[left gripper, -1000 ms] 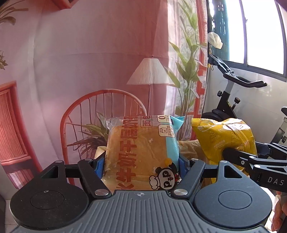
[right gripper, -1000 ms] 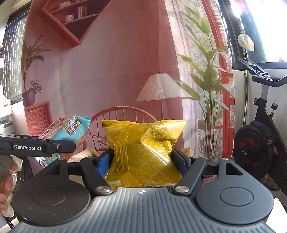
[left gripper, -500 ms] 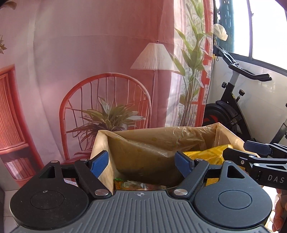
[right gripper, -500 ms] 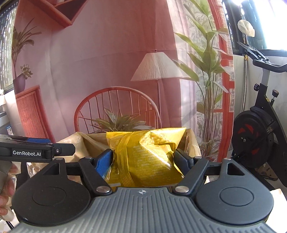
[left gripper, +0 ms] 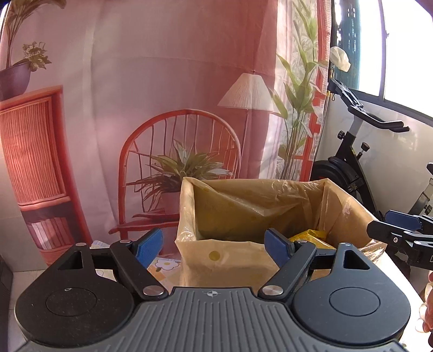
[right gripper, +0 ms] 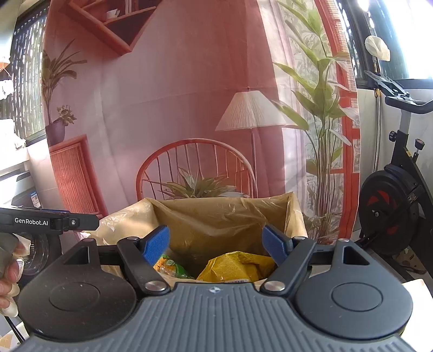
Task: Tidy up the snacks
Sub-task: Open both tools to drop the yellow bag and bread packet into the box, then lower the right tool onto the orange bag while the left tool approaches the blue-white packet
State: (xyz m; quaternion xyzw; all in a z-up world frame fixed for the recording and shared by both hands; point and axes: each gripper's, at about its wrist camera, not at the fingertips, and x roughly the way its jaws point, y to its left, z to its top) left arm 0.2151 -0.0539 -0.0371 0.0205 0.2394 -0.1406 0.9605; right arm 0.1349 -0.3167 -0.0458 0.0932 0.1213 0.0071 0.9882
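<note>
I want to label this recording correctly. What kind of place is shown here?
Probably a room at home, staged for recording. The wall with lamp and chair is a printed backdrop, hanging in folds. Beside it stands a real exercise bike by a bright window. A lined cardboard box holds snack packets.

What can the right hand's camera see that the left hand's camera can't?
Only the right wrist view shows the green and orange snack packet lying in the box beside the yellow bag, plus the wall shelf printed on the backdrop.

Only the left wrist view shows the flower-patterned cloth beside the box and the box's front wall from outside.

Both show the lined cardboard box, the yellow bag inside it, the exercise bike, and both grippers, left and right, open and empty.
</note>
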